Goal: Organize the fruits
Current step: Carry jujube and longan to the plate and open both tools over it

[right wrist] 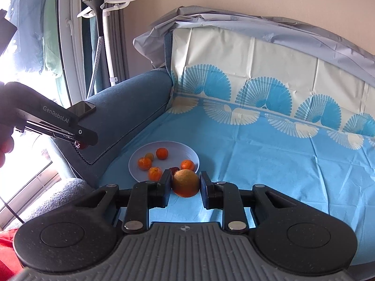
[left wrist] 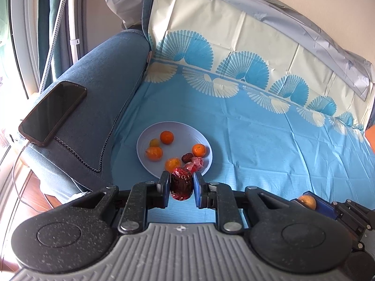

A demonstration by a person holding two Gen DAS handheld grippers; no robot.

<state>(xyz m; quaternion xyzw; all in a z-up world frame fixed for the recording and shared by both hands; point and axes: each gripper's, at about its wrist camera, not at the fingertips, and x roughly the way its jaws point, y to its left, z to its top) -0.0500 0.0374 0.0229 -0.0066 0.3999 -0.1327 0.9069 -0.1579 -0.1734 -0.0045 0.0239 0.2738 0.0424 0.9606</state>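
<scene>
Left wrist view: gripper (left wrist: 181,185) clenched on a wrapped date (left wrist: 181,186), a dark, wrinkled oblong in shiny red film, pinched across its short sides so the long axis stands upright between the blue-faced pads. Just beyond it lies the plate (left wrist: 145,138), round, pale and smooth, carrying four glossy mandarins (left wrist: 166,137), a small yellowish fruit (left wrist: 154,142), an unwrapped date (left wrist: 186,157) and two more wrapped ones (left wrist: 196,163); the held date seems bound for this plate, the collecting point. Plate rests on a creased blue plastic sheet (left wrist: 257,145) over a sofa seat. Left of the plate, a phone (left wrist: 52,112) lies flat on the denim-like armrest (left wrist: 103,75).

Right wrist view: gripper (right wrist: 185,182) grasping a round, matte-skinned orange (right wrist: 185,182) at its widest part, poised at the near rim of the plate (right wrist: 150,148). Left of the plate hangs the other gripper (right wrist: 79,138), red wrapper showing at its tip.
</scene>
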